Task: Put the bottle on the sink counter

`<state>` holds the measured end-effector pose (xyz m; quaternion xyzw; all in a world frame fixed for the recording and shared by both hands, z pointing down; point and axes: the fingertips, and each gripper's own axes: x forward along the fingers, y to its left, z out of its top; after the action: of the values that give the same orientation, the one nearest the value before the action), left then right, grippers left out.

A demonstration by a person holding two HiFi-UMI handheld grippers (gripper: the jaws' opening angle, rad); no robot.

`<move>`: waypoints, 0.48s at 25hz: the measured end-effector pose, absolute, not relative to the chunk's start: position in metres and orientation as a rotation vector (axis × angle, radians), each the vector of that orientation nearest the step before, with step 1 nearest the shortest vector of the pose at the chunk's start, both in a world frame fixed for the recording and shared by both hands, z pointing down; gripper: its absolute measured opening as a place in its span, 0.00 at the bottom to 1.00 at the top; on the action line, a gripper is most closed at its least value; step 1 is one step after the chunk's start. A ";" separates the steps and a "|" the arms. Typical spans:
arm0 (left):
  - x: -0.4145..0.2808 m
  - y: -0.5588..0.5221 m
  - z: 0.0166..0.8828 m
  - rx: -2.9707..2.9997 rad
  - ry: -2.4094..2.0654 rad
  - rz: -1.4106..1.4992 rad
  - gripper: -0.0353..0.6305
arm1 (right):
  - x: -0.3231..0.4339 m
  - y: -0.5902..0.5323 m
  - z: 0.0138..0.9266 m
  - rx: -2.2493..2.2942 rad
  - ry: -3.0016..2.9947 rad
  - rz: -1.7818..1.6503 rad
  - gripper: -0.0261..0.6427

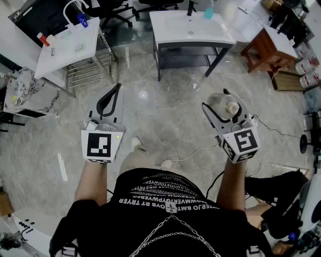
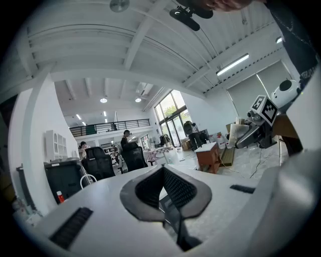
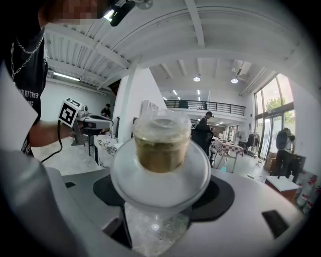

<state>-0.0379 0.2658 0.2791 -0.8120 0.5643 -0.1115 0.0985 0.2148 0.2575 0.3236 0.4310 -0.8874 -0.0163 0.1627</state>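
Observation:
A clear plastic bottle [image 1: 222,106] with a tan cap sits between the jaws of my right gripper [image 1: 223,104], which is shut on it at chest height over the floor. In the right gripper view the bottle [image 3: 160,150] fills the middle, cap pointing away, and the right gripper [image 3: 163,195] clamps its body. My left gripper [image 1: 115,93] is shut with nothing in it; its dark pads meet in the left gripper view [image 2: 163,173]. The white sink counter [image 1: 173,30] on a dark frame stands ahead, at the top middle of the head view.
A teal bottle [image 1: 208,12] stands at the back of that sink. A second white basin [image 1: 55,60] with small bottles and a metal rack [image 1: 93,70] is at the upper left. A wooden table [image 1: 268,47] is at the right. A white cable [image 1: 198,150] lies on the marble floor.

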 end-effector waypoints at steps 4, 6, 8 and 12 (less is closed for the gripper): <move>-0.032 0.301 0.262 -2.381 1.572 -0.333 0.06 | 0.198 0.300 0.314 1.213 -2.557 -0.049 0.54; -0.035 0.316 0.260 -2.385 1.549 -0.328 0.06 | 0.185 0.316 0.308 1.197 -2.571 -0.068 0.54; -0.047 0.329 0.262 -2.391 1.559 -0.330 0.06 | 0.170 0.329 0.304 1.183 -2.589 -0.077 0.54; -0.093 0.351 0.276 -2.403 1.633 -0.339 0.06 | 0.135 0.346 0.302 1.164 -2.626 -0.050 0.54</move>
<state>-0.0930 0.3513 0.2759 -0.8167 0.5550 -0.1154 0.1080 0.1352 0.3460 0.3025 0.4016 -0.9058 -0.0171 0.1341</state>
